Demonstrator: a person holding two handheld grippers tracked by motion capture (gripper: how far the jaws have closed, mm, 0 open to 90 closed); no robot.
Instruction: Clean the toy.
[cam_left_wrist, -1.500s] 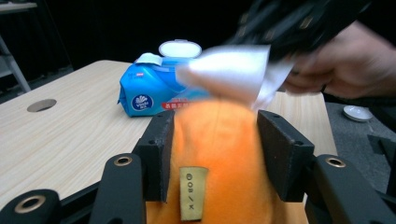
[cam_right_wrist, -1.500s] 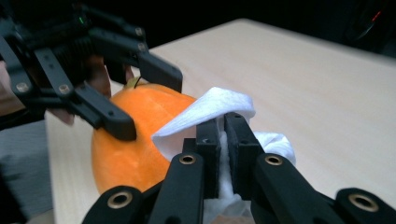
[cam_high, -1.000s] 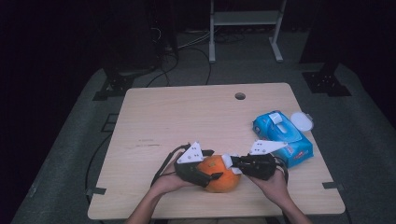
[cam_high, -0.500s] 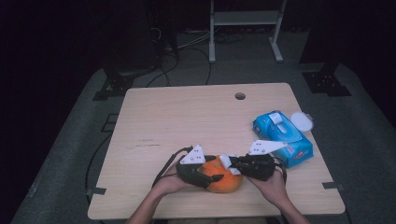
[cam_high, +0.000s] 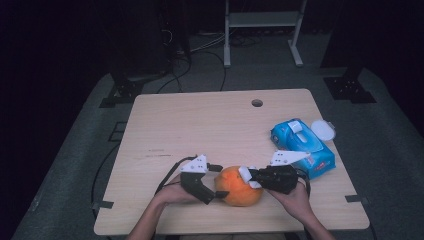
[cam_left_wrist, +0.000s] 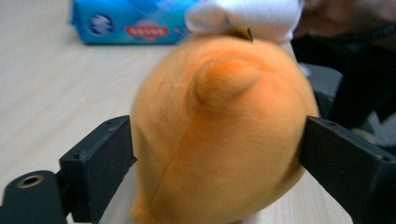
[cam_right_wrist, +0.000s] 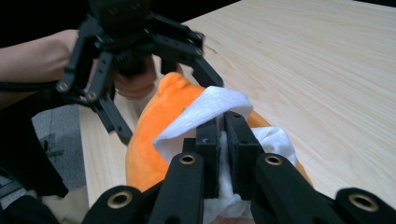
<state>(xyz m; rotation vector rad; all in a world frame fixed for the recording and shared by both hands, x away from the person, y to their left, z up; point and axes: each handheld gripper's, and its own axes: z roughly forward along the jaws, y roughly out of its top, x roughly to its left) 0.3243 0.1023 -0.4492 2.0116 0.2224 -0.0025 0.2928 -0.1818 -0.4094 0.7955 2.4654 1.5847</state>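
Orange plush toy (cam_high: 239, 186) lying crosswise, ear toward left hand-held gripper (cam_high: 218, 181) clamping it, right hand-held gripper (cam_high: 248, 177) pinching white wipe (cam_right_wrist: 212, 109).

So there's a round, fuzzy orange plush toy (cam_high: 239, 186) sitting near the front edge of the table, a bit right of centre. It's got a small rounded ear (cam_left_wrist: 225, 80) sticking up and a faint seam running down its side. A crumpled white tissue wipe (cam_right_wrist: 211, 111) is draped against the top of the plush, folded over and bunched up, pressed right onto the fur.
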